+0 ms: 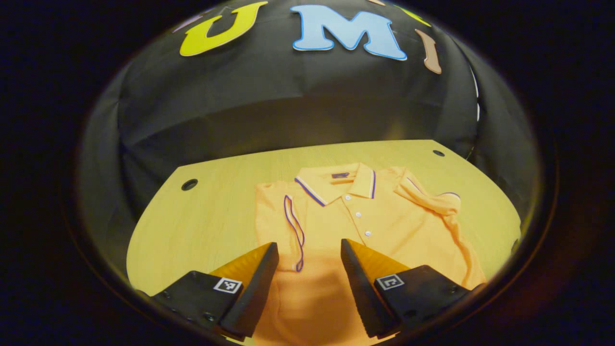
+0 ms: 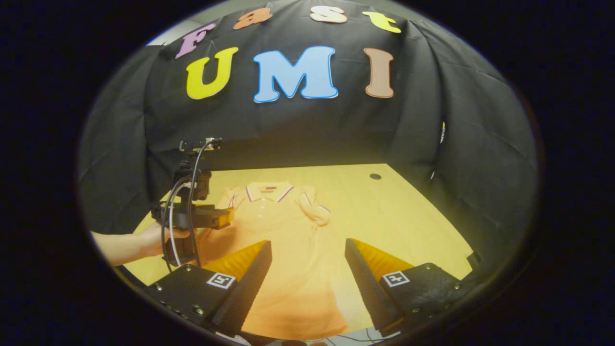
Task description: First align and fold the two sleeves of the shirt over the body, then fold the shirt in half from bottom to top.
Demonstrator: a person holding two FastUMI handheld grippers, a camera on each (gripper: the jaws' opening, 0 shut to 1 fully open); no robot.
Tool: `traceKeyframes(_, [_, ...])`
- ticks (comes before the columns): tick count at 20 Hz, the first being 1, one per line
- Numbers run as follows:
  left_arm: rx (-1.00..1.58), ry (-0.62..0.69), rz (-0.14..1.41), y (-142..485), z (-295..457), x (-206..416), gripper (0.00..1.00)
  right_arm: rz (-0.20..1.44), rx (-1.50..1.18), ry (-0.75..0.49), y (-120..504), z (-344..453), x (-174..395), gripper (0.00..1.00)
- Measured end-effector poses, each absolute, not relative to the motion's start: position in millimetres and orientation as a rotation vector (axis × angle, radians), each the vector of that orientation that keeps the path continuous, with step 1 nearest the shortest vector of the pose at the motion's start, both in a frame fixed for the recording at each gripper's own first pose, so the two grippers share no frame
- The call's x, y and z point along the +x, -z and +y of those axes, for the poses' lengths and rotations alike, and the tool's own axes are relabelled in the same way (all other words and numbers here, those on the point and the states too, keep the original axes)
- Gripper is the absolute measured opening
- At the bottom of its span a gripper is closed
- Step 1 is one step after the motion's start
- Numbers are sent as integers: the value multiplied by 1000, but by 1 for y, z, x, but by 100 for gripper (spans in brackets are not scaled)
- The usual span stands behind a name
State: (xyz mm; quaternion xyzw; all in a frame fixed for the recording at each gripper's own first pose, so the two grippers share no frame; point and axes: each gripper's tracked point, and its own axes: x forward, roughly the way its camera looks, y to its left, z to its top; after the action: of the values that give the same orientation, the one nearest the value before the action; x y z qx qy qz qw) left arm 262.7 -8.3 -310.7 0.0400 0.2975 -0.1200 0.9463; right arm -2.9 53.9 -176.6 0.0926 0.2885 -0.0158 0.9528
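Left gripper (image 1: 310, 250) open above shirt (image 1: 355, 216).

Recording booth, not a home: black cloth wall (image 2: 461, 158) draped round a pale wooden bench (image 1: 216, 206) with cable holes (image 1: 189, 184).

Left gripper view: low, close over shirt (image 1: 365, 216), facing collar and back wall. Right gripper view: higher, farther back. Shared: shirt, table (image 2: 408, 216).
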Motion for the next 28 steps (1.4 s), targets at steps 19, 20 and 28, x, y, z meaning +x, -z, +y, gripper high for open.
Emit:
traceKeyframes(19, [70, 200, 625, 295, 14, 60, 95, 707, 143, -122, 254, 58, -73, 95])
traceKeyframes(20, [68, 199, 636, 297, 18, 52, 94, 724, 142, -120, 259, 59, -75, 95])
traceKeyframes(28, [68, 215, 707, 320, 57, -11, 94, 824, 151, -114, 296, 76, -93, 95])
